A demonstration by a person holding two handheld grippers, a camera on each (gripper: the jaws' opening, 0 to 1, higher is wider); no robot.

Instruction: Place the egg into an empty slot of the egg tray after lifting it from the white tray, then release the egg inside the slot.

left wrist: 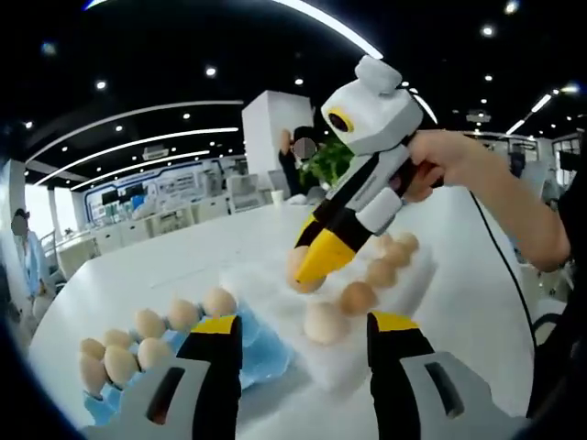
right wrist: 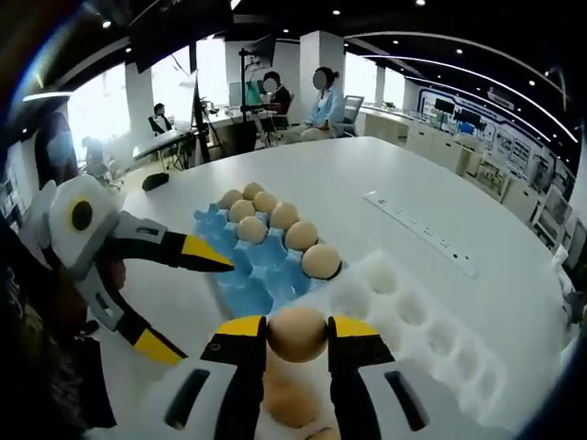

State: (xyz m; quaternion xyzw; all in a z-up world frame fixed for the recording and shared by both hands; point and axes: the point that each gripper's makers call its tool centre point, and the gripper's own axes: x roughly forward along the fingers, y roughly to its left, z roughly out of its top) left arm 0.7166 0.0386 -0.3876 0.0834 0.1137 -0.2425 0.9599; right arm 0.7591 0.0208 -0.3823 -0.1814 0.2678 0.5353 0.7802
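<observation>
Right gripper view shows our right gripper pinching an egg above the white tray, left gripper spread wide.

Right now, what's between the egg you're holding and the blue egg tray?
In the right gripper view, empty white tray cups lie between the held egg and the blue egg tray.

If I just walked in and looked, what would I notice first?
Probably the brown egg pinched between the yellow-tipped jaws of the right gripper, held above the white tray. Just beyond it sits the blue egg tray, with eggs along one side and empty slots nearer the open left gripper.
</observation>
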